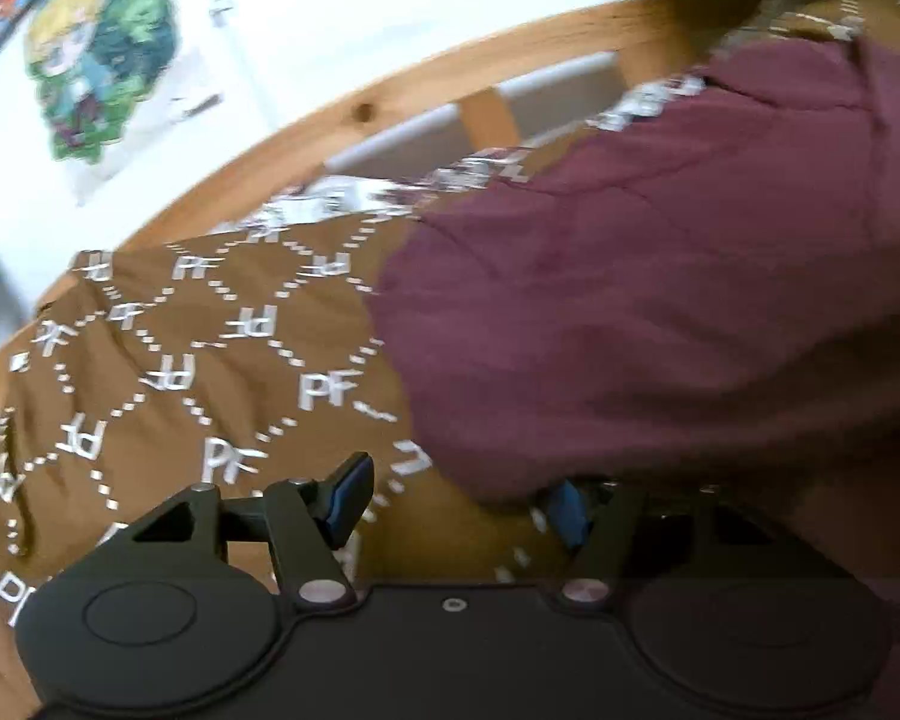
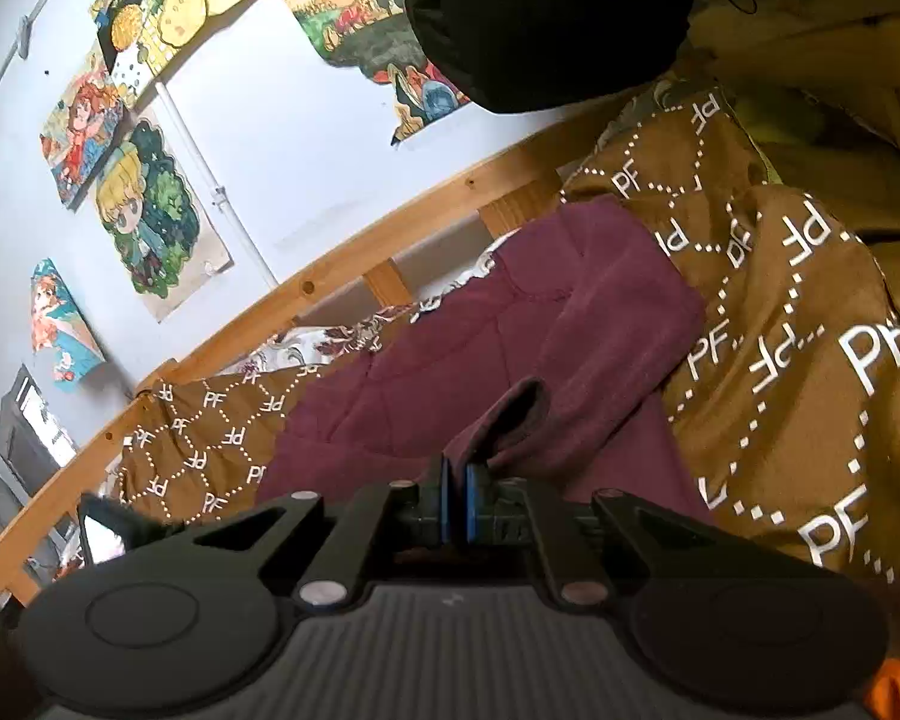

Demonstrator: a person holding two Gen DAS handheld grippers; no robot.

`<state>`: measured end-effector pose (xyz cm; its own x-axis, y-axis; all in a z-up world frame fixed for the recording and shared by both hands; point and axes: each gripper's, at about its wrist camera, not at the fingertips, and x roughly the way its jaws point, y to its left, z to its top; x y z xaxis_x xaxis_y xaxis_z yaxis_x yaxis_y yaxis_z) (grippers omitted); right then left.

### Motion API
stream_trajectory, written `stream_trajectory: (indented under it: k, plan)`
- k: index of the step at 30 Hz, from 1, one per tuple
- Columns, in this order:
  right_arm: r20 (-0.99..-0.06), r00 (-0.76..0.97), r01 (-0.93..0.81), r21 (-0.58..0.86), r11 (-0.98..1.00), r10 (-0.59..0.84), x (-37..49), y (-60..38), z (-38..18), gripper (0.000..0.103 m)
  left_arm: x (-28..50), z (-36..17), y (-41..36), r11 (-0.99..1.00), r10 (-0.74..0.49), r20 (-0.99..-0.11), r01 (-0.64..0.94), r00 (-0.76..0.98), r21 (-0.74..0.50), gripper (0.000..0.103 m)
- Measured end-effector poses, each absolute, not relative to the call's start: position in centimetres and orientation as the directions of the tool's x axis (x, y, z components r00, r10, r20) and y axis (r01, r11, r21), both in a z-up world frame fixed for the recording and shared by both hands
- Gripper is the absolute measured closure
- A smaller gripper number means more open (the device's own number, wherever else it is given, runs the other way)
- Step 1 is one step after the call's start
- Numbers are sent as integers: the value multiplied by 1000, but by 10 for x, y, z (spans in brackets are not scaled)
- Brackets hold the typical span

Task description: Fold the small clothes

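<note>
Right claw (image 2: 457,501) pinched together on edge of maroon garment (image 2: 510,360), which lies on brown blanket (image 2: 798,360) on bed. Left claw (image 1: 456,501) apart, nothing clamped, garment hem at right finger. To fold well: left claw catches matching edge first, keep cloth flat, no bunching.

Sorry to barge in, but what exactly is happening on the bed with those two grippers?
A person with a handheld gripper in each hand is folding a maroon garment that lies on a brown blanket printed with PF, beside a wooden bed rail. The right gripper is shut, and a raised fold of the garment sits right at its tips. The left gripper stands open at the garment's near edge; one finger is partly under the cloth, but nothing is pinched.
</note>
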<state>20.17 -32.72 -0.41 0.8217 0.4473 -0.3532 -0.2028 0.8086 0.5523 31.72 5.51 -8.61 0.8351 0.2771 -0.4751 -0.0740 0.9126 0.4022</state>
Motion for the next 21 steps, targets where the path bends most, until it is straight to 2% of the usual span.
stream_trajectory:
  k: [2, 6, 7, 9, 12, 18, 21]
  plan:
    - [-367, 818, -190, 553, 811, 443, 203, -327, -7, 96, 325, -83, 61, 908, 333, -452, -151, 827, 391, 44]
    - [-389, 809, -175, 558, 812, 441, 205, -327, -13, 96, 326, -73, 68, 889, 397, -375, -249, 838, 384, 66]
    - [-396, 805, -171, 557, 813, 441, 205, -327, -15, 96, 325, -70, 69, 890, 397, -365, -256, 842, 377, 67]
    - [-407, 797, -163, 566, 808, 446, 207, -326, -19, 96, 326, -67, 71, 903, 365, -362, -231, 858, 363, 67]
    - [-419, 788, -154, 576, 803, 451, 208, -327, -23, 96, 322, -72, 61, 892, 324, -348, -161, 880, 422, 67]
    - [-419, 793, -151, 569, 808, 443, 208, -328, -23, 96, 308, -84, 49, 887, 254, -373, -60, 892, 458, 68]
    - [-420, 792, -147, 572, 807, 442, 208, -329, -23, 96, 309, -89, 41, 872, 211, -393, 9, 895, 490, 55]
